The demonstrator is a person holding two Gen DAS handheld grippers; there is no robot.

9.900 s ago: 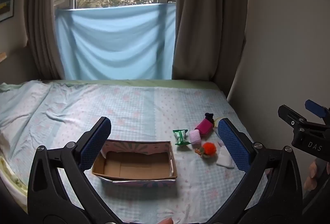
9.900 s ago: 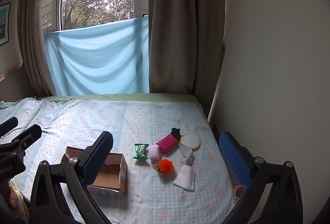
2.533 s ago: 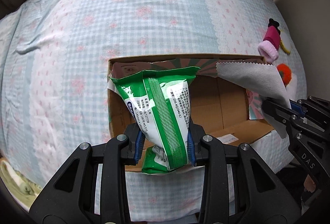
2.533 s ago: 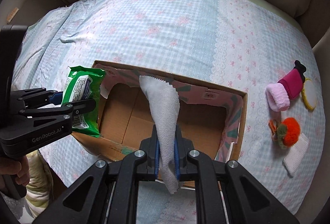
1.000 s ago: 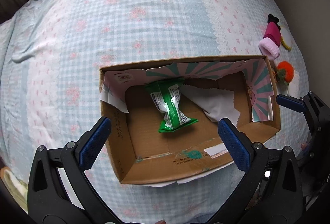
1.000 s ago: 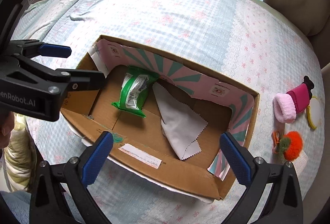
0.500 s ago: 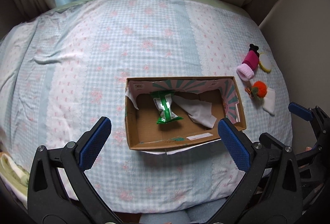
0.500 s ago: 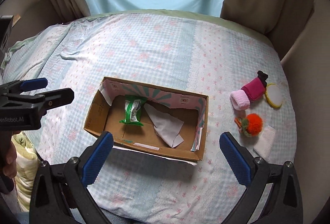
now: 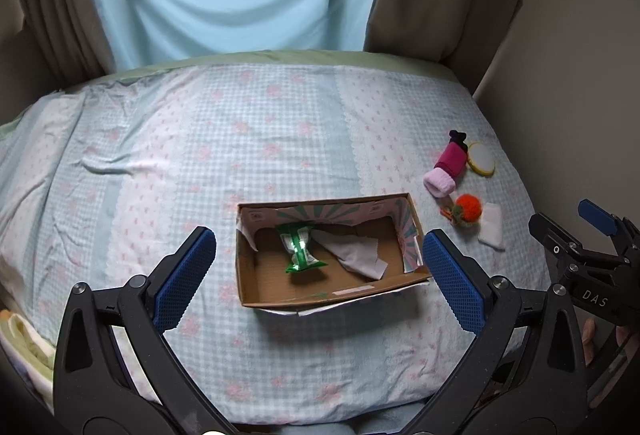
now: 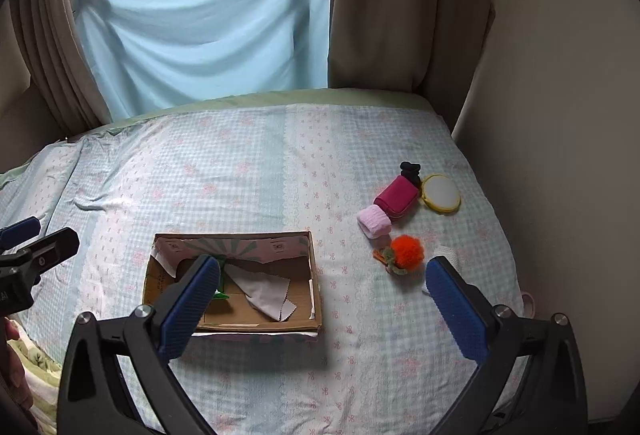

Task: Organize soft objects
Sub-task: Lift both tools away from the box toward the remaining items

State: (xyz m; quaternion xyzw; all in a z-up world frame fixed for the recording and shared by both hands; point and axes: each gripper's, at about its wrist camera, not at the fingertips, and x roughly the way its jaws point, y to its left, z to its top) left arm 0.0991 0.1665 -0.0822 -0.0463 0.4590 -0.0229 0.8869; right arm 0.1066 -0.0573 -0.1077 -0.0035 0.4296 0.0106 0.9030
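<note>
Bedsheet [image 9: 280, 139] pale blue check with pink flowers; brown cardboard box [image 9: 332, 293], inner walls pink with green rays; green packet [image 9: 298, 249]; grey cloth [image 9: 356, 255]; pink sock [image 10: 390, 209]; orange pompom [image 10: 407, 250]; yellow-rimmed round pad [image 10: 440, 193]; light blue drape [image 10: 208, 19]; brown curtains [image 10: 384, 3].

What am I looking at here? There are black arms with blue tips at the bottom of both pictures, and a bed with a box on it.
There is no robot. A person holds a pair of tongs in each hand, and each pair carries a wide-angle camera looking forward along its two blue-padded fingers.

One picture comes from the left tongs, the other from the right tongs. Both stand wide open and hold nothing.

On the bed sits a cardboard box with a green packet and a grey cloth inside.

Beside it on the sheet lie a pink rolled item, a black piece, a round yellow-rimmed pad, an orange pompom and a small white cloth. They presumably go into the box next.
</note>
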